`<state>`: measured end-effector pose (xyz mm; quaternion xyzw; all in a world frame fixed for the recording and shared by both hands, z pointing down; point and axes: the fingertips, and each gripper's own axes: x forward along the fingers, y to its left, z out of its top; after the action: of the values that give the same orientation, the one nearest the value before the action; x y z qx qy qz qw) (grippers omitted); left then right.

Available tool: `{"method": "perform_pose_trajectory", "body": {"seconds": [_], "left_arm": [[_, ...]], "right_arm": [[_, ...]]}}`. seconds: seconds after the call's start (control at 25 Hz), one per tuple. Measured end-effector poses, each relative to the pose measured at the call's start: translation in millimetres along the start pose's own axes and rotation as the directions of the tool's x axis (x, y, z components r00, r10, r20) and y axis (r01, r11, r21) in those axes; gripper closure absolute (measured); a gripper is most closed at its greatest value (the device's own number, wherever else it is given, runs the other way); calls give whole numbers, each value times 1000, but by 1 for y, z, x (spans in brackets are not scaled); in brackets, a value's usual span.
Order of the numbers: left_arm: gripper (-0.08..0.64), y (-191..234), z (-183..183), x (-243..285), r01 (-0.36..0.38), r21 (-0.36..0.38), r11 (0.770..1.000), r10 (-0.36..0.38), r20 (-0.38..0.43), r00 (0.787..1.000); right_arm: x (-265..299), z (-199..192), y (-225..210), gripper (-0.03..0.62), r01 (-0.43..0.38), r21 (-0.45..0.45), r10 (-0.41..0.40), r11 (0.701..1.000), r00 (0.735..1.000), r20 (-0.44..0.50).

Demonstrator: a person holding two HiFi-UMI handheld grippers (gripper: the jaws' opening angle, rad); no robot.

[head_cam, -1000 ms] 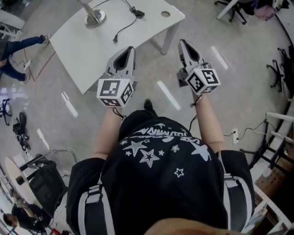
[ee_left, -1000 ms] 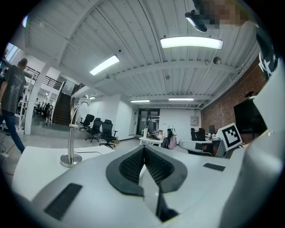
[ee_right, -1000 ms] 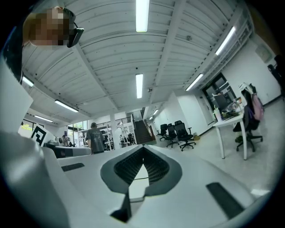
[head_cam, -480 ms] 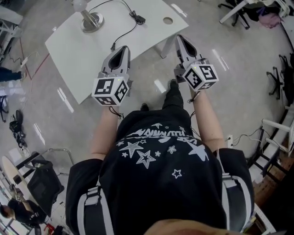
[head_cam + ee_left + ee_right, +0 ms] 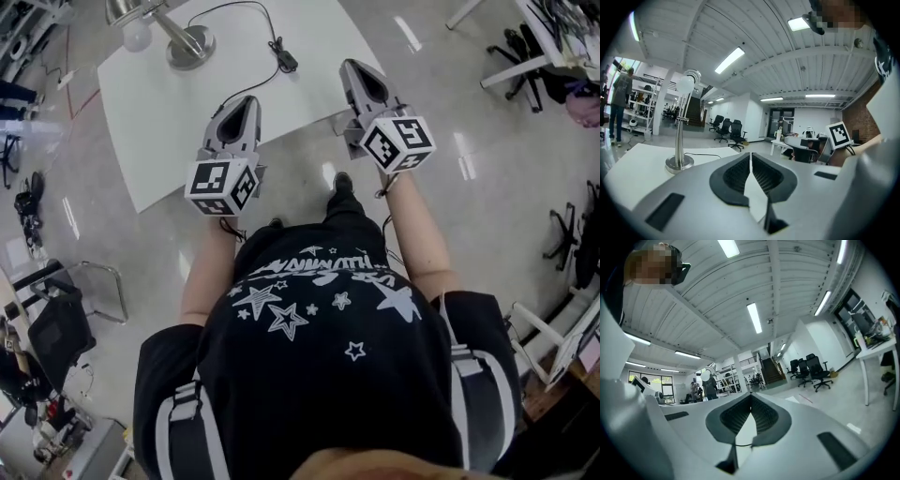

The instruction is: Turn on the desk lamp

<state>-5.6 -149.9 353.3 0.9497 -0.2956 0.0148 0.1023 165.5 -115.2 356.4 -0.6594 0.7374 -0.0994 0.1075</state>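
Fingers (image 5: 737, 174) pressed together, empty, on left gripper (image 5: 247, 101) and right gripper (image 5: 352, 66), near tabletop (image 5: 187, 103) bearing lamp (image 5: 169, 28) far left: probably heavy-based, stiff-stemmed, steady, best pressed at cord block (image 5: 286, 62), perhaps its switch.

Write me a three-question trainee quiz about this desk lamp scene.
1. Multiple choice: the desk lamp stands on: A) the floor; B) the white table; C) a chair.
2. True or false: the left gripper has its jaws shut with nothing between them.
3. Short answer: is the lamp nearer the left gripper or the right gripper?
Key: 1 B; 2 true; 3 left.
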Motion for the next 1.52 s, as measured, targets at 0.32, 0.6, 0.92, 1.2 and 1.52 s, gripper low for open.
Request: {"method": "perform_pose_trajectory", "body": {"seconds": [0.32,0.6,0.92,1.2,1.52], "left_arm": [[549,-2,-27,60,-173,-41,984,170,-62,983],[546,-2,-51,99,-310,-16,950,307,-105,946],[463,12,-79,129,-359,-30,933,350,-166,922],[258,25,-120,160,-338,21,941,331,-273,903],[255,39,-148,178,-395,59,917,392,-323,861]], "right_arm": [[38,10,-56,588,-142,2,141,990,987,-76],[61,1,-83,588,-257,2,254,966,956,-149],[87,-17,-91,588,-296,12,292,955,934,-207],[110,-22,-90,588,-269,0,262,963,937,-232],[125,-20,-99,588,-247,-20,235,969,943,-234]]}}
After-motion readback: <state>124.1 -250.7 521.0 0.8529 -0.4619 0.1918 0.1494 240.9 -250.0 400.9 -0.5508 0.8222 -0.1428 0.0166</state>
